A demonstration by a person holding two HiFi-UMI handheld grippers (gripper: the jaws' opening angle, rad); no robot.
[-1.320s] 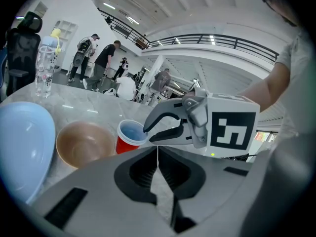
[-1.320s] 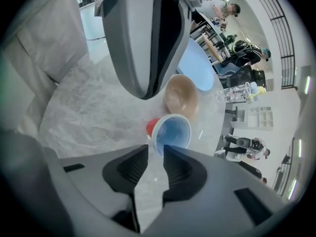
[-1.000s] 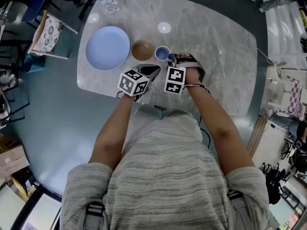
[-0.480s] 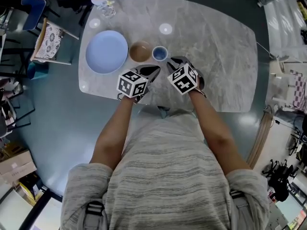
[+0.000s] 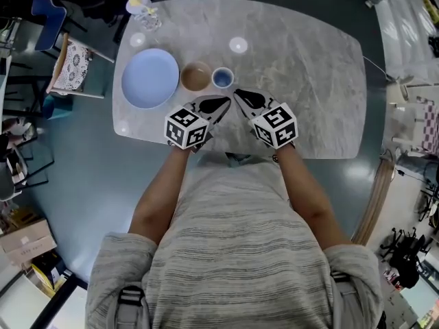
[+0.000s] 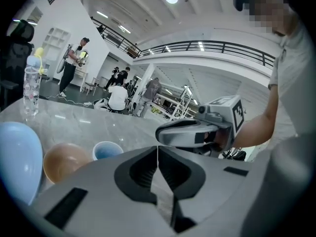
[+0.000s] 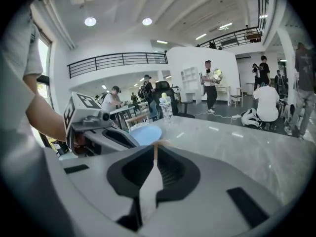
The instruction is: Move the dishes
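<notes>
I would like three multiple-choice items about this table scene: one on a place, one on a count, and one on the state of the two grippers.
1. What stands between the blue plate and the blue cup?
A. a brown bowl
B. a fork
C. nothing

2. How many dishes stand in the row on the table?
A. two
B. three
C. five

3. How are the left gripper and the right gripper?
A. both wide open
B. both shut on the cup
C. both shut, holding nothing

Key:
1 A, the bowl sits in the middle of the row.
2 B, there are a plate, a bowl and a cup.
3 C, each gripper view shows its fingers together with nothing between them.
</notes>
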